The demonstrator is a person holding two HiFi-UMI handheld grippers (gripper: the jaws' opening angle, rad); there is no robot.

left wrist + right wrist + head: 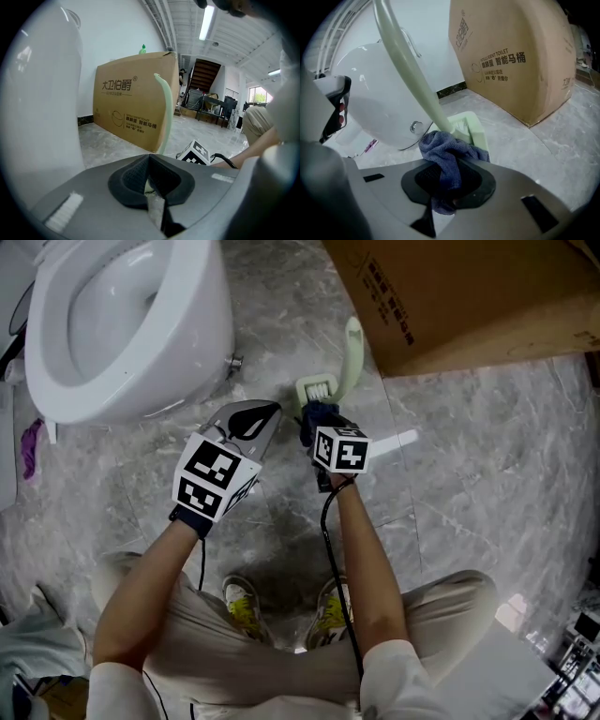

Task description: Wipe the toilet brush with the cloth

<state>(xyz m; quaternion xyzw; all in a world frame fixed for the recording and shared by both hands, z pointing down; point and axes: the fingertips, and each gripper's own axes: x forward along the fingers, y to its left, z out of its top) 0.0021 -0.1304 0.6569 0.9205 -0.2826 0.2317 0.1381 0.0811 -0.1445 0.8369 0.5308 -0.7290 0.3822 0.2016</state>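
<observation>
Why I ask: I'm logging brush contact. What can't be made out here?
- Left gripper view: where on the toilet brush the left tongs pinch. Only a pale sliver shows between them, and their own body hides the rest.
- Right gripper view: the part of the brush under the cloth, which is held in the right tongs.
- Head view: the cardboard box's far side, cut off by the edge.

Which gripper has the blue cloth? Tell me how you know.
The right gripper: the blue cloth is bunched between its jaws, by the pale green toilet brush. The left gripper has its jaws together, no cloth.
</observation>
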